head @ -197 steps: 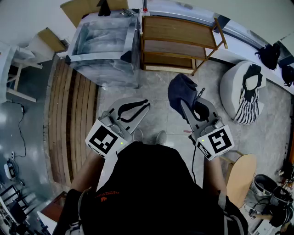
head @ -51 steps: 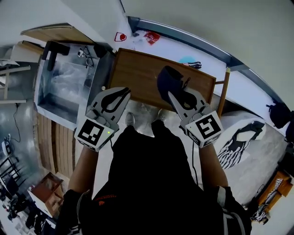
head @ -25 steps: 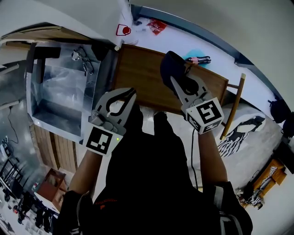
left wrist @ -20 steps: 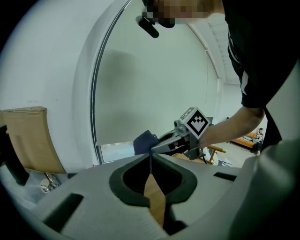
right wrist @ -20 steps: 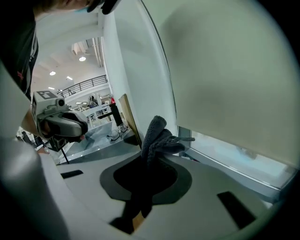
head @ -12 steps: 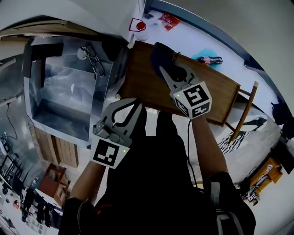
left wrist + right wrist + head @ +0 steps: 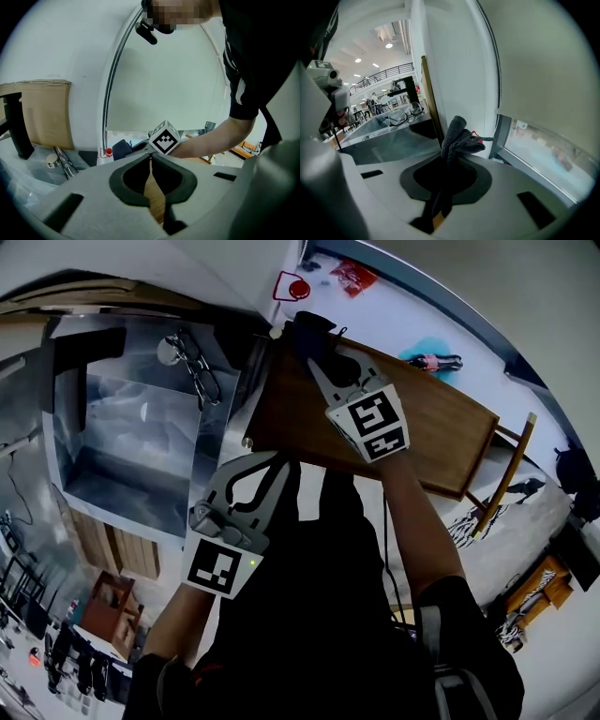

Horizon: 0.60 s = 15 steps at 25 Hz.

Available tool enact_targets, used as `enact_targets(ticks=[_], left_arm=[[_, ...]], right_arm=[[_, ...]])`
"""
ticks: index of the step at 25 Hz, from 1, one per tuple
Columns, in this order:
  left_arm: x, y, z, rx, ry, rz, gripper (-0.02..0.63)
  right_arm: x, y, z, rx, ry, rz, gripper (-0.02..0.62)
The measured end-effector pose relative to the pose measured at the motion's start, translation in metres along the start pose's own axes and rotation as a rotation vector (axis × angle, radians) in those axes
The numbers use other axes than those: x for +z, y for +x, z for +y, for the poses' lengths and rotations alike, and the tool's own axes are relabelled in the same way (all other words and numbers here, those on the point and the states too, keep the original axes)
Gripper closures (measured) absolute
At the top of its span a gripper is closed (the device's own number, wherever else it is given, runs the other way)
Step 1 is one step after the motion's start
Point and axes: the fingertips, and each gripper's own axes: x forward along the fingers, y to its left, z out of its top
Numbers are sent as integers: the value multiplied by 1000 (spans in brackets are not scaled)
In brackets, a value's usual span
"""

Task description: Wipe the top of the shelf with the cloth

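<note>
While left tool [image 7: 151, 157] sits clenched, right tool [image 7: 316, 367] pinches cloth [image 7: 457, 136] pointing forward over shelf [image 7: 441, 427].

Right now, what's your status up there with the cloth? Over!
Right hand-held gripper shut on cloth, at the far left corner of the shelf top. Left hand-held gripper shut, empty, by the near edge. Nothing seen lying on the wood.

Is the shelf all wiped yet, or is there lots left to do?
Done: the cloth is clamped in the right hand-held gripper, at the far left corner of the shelf top. In hand: the wiping itself, which looks barely begun. Left: most of the wooden top, out to the right end. The left hand-held gripper is shut and empty by the front edge.
</note>
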Motion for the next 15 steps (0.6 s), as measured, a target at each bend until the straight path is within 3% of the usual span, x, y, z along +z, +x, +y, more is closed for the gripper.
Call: enact_targets(ticks=[4, 10, 15], left_arm=[[-7, 3, 4, 2, -14, 23, 576], [-11, 12, -1, -17, -8, 48, 577], [-13, 21, -10, -33, 3, 74, 576]], right_arm=[[-21, 21, 0, -3, -30, 56, 554], [-57, 33, -7, -12, 5, 120, 554], [-77, 26, -26, -68, -23, 154, 554]])
